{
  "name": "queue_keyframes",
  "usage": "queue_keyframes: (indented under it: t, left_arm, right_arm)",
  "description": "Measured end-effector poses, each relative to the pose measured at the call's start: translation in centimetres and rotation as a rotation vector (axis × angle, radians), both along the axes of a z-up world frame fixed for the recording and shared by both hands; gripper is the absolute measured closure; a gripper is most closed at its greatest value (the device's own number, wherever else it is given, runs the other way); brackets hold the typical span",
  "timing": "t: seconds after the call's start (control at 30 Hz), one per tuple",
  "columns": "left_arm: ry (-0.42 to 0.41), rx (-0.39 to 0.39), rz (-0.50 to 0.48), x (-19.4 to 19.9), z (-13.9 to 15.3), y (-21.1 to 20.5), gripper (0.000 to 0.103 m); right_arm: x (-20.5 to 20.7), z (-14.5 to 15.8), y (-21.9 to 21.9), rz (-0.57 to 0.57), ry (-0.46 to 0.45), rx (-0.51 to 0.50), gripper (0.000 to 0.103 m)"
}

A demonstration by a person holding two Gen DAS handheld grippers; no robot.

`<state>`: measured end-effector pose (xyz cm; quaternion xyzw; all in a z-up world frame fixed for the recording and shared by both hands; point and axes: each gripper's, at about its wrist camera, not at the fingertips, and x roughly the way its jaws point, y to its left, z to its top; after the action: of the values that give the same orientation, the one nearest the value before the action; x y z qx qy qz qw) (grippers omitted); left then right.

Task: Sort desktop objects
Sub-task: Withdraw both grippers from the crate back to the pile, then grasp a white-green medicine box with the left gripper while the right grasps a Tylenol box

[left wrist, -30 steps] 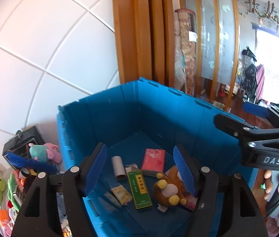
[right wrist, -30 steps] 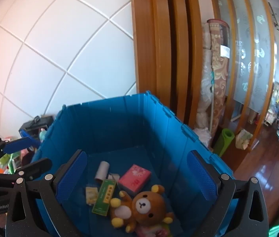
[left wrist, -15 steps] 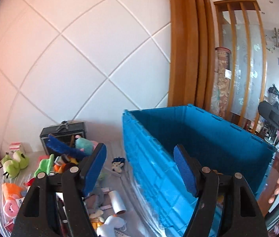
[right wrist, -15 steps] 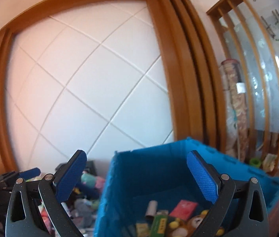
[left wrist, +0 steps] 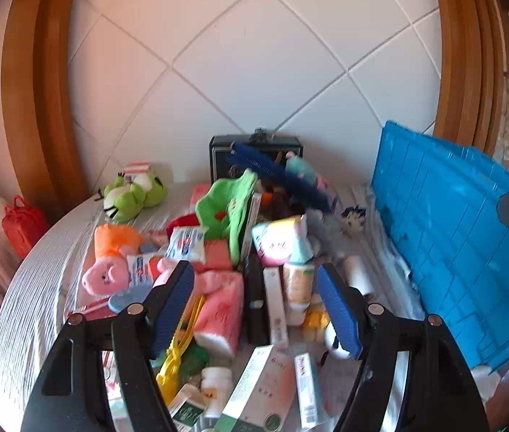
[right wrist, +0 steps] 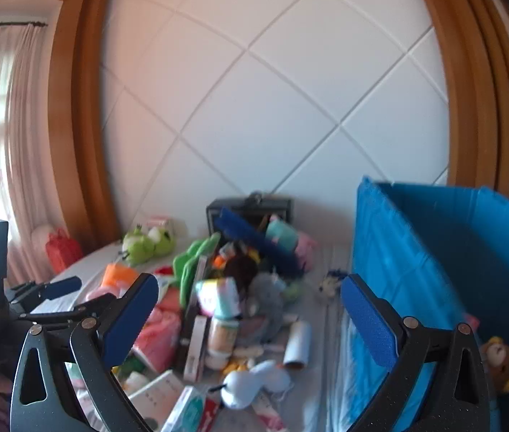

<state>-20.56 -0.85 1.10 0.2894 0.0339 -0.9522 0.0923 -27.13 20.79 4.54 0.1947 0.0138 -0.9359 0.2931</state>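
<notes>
Between your left gripper [left wrist: 256, 302] pads, at 12 o'clock, sits the toy pile on the table [left wrist: 38, 288]. Both grippers hang wide apart, holding nothing; right gripper [right wrist: 247, 316] too. Blue crate [left wrist: 452, 244] stands at 3 o'clock, just beside the pile, w/ a brown bear [right wrist: 499, 360] inside. Next pick, I think: pink tissue pack [left wrist: 218, 316], closest to your left pads. Come down slow & straight, squeeze its short sides, lift clear of the yellow clip [left wrist: 178, 345] touching it. White tube [right wrist: 297, 342] at 1 o'clock suits the right one.

Right gripper [right wrist: 250, 315], jaws wide apart, hovers between clutter pile [right wrist: 218, 295] and blue crate [right wrist: 434, 252].
</notes>
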Motion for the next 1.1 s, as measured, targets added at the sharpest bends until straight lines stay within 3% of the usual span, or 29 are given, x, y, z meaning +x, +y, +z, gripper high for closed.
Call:
queue_keyframes:
  t: [0.23, 0.4, 0.67, 0.73, 0.77, 0.97, 1.03, 1.07, 1.1]
  left_arm:
    - [-0.251, 0.058, -0.021, 0.5, -9.2, -1.3, 0.033]
    - [-0.36, 0.102, -0.048, -0.2, -13.1, -1.7, 0.033]
    - [-0.49, 0.163, -0.191, -2.4, -17.1, -0.8, 0.034]
    - [-0.491, 0.137, -0.228, -2.5, -17.4, 0.0, 0.039]
    - [-0.502, 0.131, -0.252, -2.5, -17.7, 0.5, 0.047]
    - [-0.466, 0.118, -0.309, -1.8, -16.6, 2.3, 0.056]
    - [-0.463, 0.088, -0.323, -1.7, -16.5, 3.0, 0.056]
    - [-0.46, 0.073, -0.333, -1.6, -16.4, 3.4, 0.056]
    - [-0.459, 0.066, -0.341, -1.6, -16.4, 3.6, 0.056]
  right_arm:
    - [-1.7, -10.3, -3.1, 0.046, -0.282, 0.158, 0.0]
    - [-1.5, -14.7, -3.5, 0.034, -0.42, 0.225, 0.0]
    - [-0.9, -16.8, -3.2, -0.021, -0.519, 0.253, 0.0]
    - [-0.7, -17.2, -3.2, -0.029, -0.538, 0.254, 0.0]
    - [-0.6, -17.5, -3.3, -0.033, -0.554, 0.257, 0.0]
    - [-0.1, -19.4, -5.0, -0.023, -0.642, 0.271, 0.001]
    - [-0.2, -20.0, -5.5, -0.027, -0.662, 0.285, 0.017]
    - [-0.3, -20.4, -5.7, -0.031, -0.674, 0.294, 0.036]
    - [-0.4, -20.6, -5.7, -0.03, -0.689, 0.288, 0.039]
